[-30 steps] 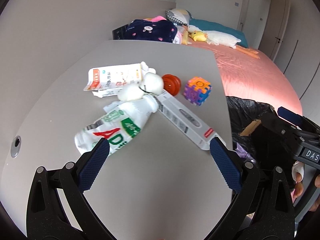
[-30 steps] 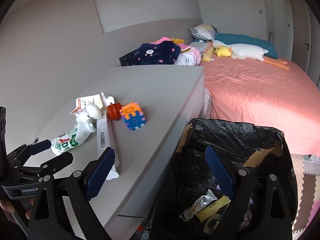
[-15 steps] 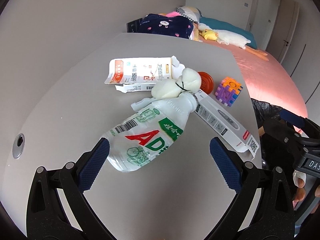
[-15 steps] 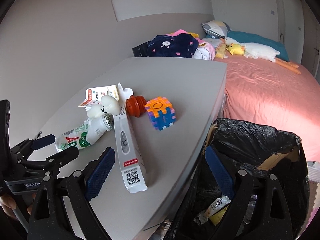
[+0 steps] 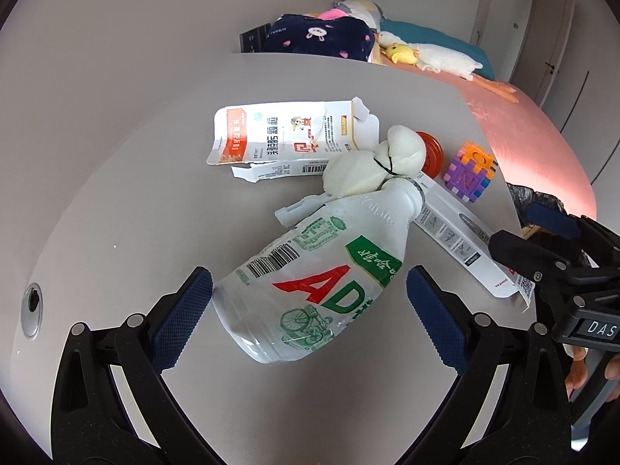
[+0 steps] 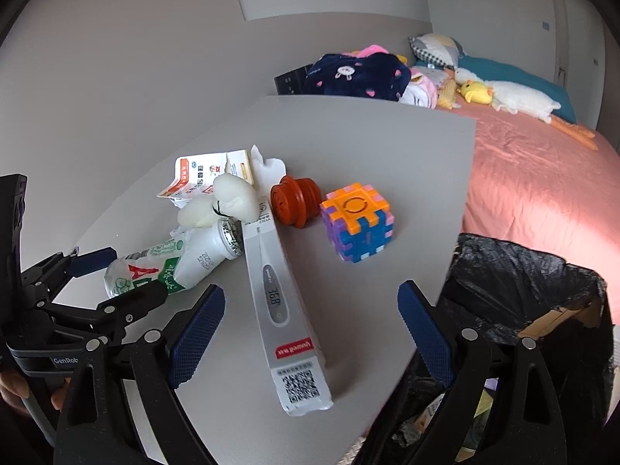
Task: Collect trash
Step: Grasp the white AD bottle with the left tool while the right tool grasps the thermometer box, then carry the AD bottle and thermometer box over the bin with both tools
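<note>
A crushed clear plastic bottle [image 5: 321,283] with a red and green label lies on the grey table [image 5: 155,209]. My left gripper [image 5: 308,294] is open, and the bottle's base lies between its blue pads without touching them. A long white thermometer box [image 6: 277,290] lies between the fingers of my open right gripper [image 6: 310,302], with wide gaps on both sides. Behind the bottle's neck sit a white wad [image 5: 372,166] and a torn flattened carton [image 5: 286,135]. The black trash bag [image 6: 523,294] stands open beside the table, at the right.
A red ribbed disc [image 6: 296,201] and a coloured puzzle cube [image 6: 356,224] sit just beyond the box. A pink bed [image 6: 542,178] with plush toys and clothes lies behind. The table's edge runs close to the bag. A round metal grommet [image 5: 33,304] is at the table's left.
Both grippers have moved forward and down toward the table. The bottle now lies between my left fingers and the thermometer box between my right fingers. Neither gripper's opening has changed.
</note>
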`<state>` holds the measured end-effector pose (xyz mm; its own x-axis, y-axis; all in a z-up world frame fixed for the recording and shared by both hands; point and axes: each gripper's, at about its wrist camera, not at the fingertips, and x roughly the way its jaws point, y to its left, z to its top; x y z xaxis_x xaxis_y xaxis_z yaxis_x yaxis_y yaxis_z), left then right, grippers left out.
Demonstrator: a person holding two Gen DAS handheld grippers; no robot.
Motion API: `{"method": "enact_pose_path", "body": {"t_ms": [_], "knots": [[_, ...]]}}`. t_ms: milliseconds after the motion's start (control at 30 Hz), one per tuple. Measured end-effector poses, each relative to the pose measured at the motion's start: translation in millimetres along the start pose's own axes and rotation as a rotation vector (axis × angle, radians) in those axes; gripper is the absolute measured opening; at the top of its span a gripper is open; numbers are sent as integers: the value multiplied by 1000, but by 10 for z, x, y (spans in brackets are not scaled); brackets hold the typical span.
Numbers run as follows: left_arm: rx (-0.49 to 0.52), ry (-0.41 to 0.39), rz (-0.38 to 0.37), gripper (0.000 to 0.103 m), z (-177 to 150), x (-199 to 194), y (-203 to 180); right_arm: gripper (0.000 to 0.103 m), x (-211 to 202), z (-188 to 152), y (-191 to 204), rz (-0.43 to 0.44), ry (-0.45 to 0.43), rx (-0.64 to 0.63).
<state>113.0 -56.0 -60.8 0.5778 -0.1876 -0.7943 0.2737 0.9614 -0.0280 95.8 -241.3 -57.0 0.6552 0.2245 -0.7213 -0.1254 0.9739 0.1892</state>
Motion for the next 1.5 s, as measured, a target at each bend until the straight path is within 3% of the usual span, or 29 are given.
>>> {"method": "enact_pose_path", "body": {"t_ms": [100,167,233,433,767,1100,1500], "knots": [[26,13,-10,97,21,57,6,83,123,7,28,7,30,-11],[50,22,-16,97,34,99,-2,69,194,7,28,19,50,-1],[76,30,-20,97,38,139,-28,62,257,8,24,23,70,3],[134,38,-9,96,17,224,-89,52,338,20,114,-4,75,-46],[121,31,-21,86,-22,223,-70,31,359,-11,278,-1,93,-144],[-1,-38,-58,78,15,8,108,30,176,-28,275,52,49,-102],[-53,-120,-14,73,-38,-308,96,30,-165,7,278,87,-20,-90]]}}
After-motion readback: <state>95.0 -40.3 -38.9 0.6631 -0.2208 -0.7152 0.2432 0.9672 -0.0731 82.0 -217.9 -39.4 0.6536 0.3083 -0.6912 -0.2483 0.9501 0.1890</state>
